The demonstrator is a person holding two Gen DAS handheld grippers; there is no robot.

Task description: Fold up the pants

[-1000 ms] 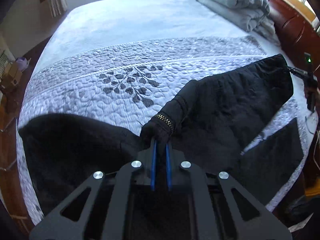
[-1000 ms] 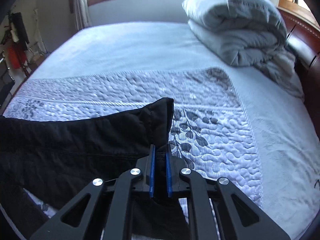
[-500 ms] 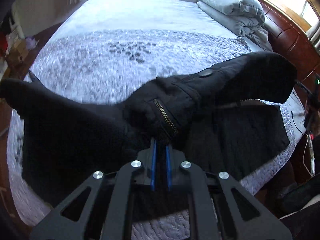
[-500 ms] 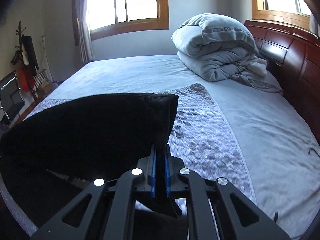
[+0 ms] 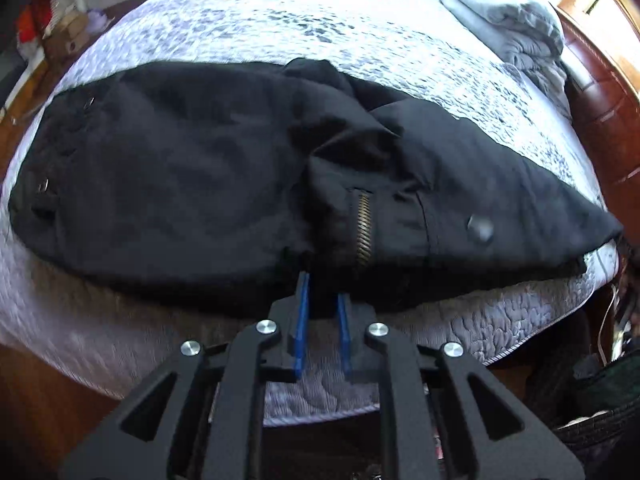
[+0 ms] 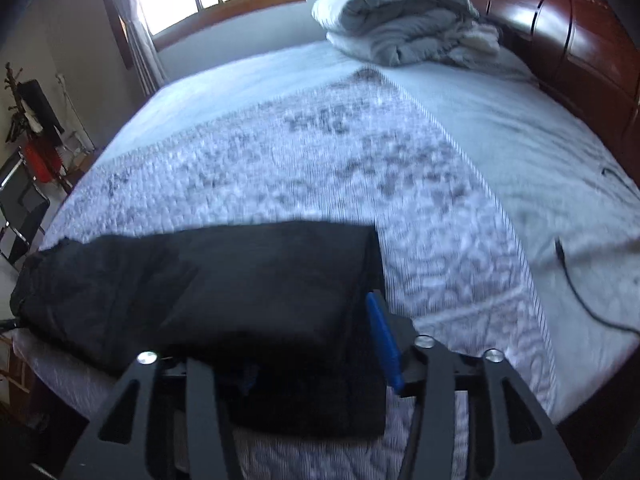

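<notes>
Black cloth: the black fabric pants (image 5: 224,168) lie folded across the near edge of the bed, filling the middle of the left wrist view and the lower left of the right wrist view (image 6: 224,280).
Zipper: a brass zipper (image 5: 363,230) and a dark round button (image 5: 480,229) show at centre, just above the left gripper.
Left gripper (image 5: 321,312): jaws slightly apart, blue pads either side of the pants' near edge; whether they pinch it cannot be told.
Right gripper (image 6: 320,360): jaws spread wide, the pants' corner lying between them; one blue pad (image 6: 384,344) shows, the other is hidden.
Bed: grey-white quilted bedspread with leaf print (image 6: 320,152); folded grey duvet (image 6: 400,28) at upper right beside the dark wooden headboard (image 6: 580,40).
</notes>
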